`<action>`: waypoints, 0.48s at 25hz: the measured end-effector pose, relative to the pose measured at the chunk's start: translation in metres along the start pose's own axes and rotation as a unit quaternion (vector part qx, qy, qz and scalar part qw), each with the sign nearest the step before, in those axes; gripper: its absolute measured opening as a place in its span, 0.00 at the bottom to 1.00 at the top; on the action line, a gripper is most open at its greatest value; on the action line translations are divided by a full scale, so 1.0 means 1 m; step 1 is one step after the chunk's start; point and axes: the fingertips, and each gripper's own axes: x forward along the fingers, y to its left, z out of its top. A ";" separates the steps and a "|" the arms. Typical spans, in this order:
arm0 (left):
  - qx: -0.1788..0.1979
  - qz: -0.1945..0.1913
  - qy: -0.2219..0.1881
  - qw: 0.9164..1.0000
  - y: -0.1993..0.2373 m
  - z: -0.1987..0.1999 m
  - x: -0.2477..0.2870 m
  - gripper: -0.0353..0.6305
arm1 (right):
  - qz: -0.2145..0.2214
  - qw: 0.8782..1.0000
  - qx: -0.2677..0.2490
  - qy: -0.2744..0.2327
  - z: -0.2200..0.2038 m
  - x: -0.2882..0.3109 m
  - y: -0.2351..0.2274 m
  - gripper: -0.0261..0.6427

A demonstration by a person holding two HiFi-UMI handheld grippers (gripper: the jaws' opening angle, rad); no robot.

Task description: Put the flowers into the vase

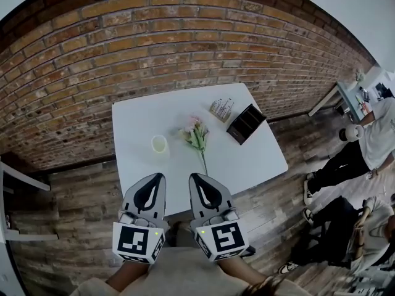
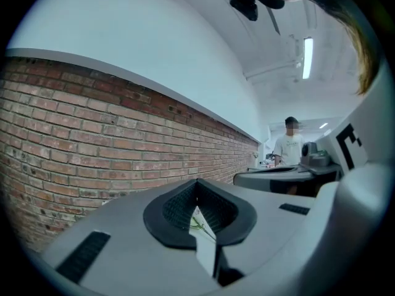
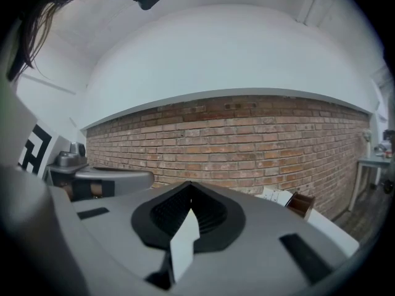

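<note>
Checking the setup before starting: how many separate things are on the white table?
4: a pale vase at the left, the flower bunch right of it, a small white pack near the far edge, and a dark box right of that. Nothing seems hidden.

The head view looks steeply down from well above the table [image 1: 142, 122] and brick wall [image 1: 154, 42]. Cameras on the left hand-held gripper [image 1: 162, 177] and right hand-held gripper [image 1: 193, 177] look level, close along their jaws, at that same wall.

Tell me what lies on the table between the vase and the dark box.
The flowers lie flat between the vase and the dark box, on the white table; the head view shows this.
</note>
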 end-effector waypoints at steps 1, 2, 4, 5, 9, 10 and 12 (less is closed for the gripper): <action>0.000 0.002 0.001 1.000 0.001 0.000 0.002 0.06 | 0.003 1.000 -0.002 0.001 0.001 0.002 -0.001 0.05; 0.000 0.004 0.003 1.000 0.001 -0.001 0.003 0.06 | 0.005 1.000 -0.004 0.002 0.002 0.003 -0.002 0.05; -0.003 0.008 0.008 1.000 0.002 -0.004 0.005 0.06 | 0.011 1.000 -0.006 0.007 0.001 0.006 -0.003 0.05; -0.004 0.009 0.009 1.000 0.002 -0.005 0.006 0.06 | 0.013 1.000 -0.007 0.009 0.001 0.007 -0.004 0.05; -0.011 0.013 0.010 1.000 0.002 -0.004 0.011 0.06 | 0.017 1.000 -0.012 0.017 0.001 0.012 -0.010 0.05; -0.012 0.014 0.010 1.000 0.001 -0.004 0.012 0.06 | 0.017 1.000 -0.013 0.019 0.000 0.012 -0.013 0.05; -0.013 0.014 0.011 1.000 0.000 -0.004 0.014 0.06 | 0.015 0.999 -0.014 0.026 -0.003 0.014 -0.018 0.05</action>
